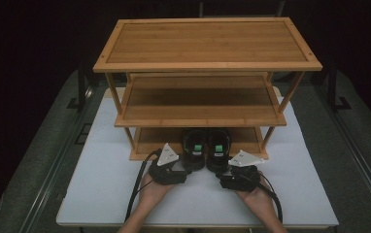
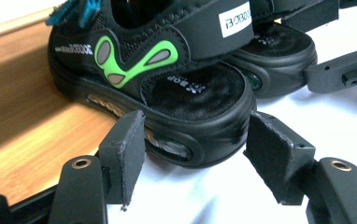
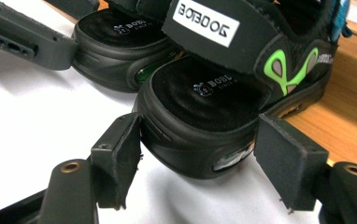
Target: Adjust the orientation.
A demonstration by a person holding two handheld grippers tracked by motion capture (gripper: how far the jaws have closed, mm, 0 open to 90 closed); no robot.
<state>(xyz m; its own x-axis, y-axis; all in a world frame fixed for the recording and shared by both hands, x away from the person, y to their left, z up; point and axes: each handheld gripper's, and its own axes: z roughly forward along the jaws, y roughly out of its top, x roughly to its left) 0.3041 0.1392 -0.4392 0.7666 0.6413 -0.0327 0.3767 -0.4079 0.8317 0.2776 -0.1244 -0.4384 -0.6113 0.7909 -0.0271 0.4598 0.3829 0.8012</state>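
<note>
Both grippers (image 1: 182, 171) (image 1: 227, 174) straddle sandal (image 2: 167, 84) (image 3: 214, 93) heels, jaws open, unclamped. White tabletop (image 1: 101, 184), bamboo rack (image 1: 208, 43), dark room. Strap label reads BOBDOG.

A white rectangular surface (image 1: 101, 194) lies under bright overhead light; on its far half stands a three-tier bamboo shelf rack (image 1: 208, 46) with slim angled legs; grey speckled flooring (image 1: 28, 160) flanks the surface left and right, crossed by metal rails (image 1: 52, 179); beyond the rack, the far room is dark.
</note>
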